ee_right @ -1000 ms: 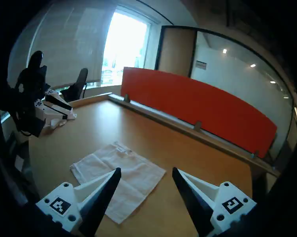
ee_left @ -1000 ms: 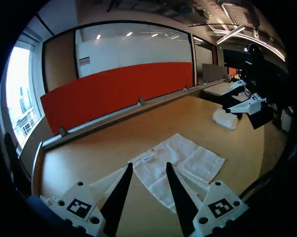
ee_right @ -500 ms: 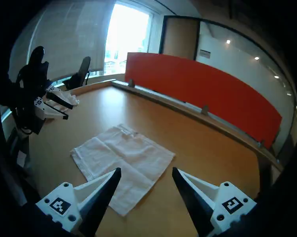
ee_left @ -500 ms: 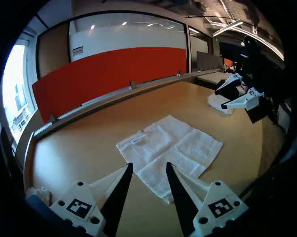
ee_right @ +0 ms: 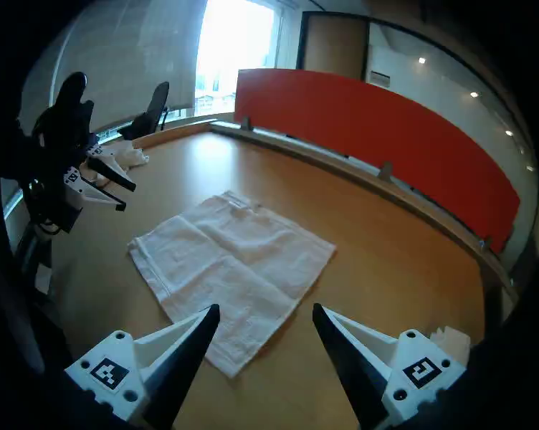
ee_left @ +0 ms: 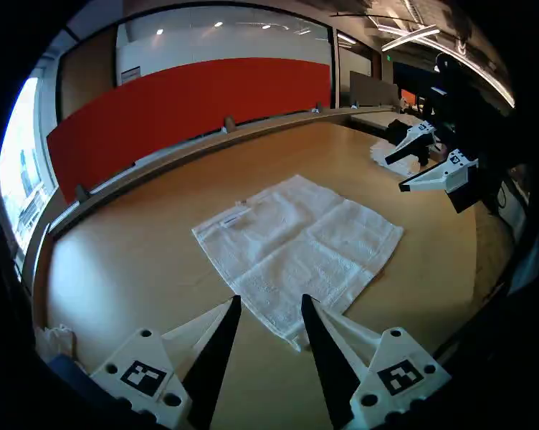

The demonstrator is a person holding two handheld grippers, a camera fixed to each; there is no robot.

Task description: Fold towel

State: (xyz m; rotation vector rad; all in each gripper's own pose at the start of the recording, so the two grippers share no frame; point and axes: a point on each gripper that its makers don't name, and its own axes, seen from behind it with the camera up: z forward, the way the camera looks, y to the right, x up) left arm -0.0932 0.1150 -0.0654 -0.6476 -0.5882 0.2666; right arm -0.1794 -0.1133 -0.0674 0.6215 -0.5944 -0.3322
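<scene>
A white towel (ee_left: pixel 298 240) lies spread flat on the wooden table (ee_left: pixel 126 272), a small label near its far edge. In the left gripper view my left gripper (ee_left: pixel 269 301) hovers open at the towel's near corner, with nothing between its fingers. The right gripper view has the same towel (ee_right: pixel 230 254) ahead of my right gripper (ee_right: pixel 264 312), which is also open and above the towel's near corner. Each gripper appears across the table from the other: the right gripper (ee_left: pixel 397 175) at the far right, the left gripper (ee_right: pixel 130 199) at the far left.
A red partition (ee_left: pixel 198 100) runs along the table's far edge. A crumpled white cloth (ee_left: pixel 388 150) lies by the right gripper, and another white cloth (ee_right: pixel 126 152) lies by the left one. A dark office chair (ee_right: pixel 151 107) stands near the window.
Both grippers have come lower and closer to the towel, which now looks larger and sits nearer their fingertips. Both stay open.
</scene>
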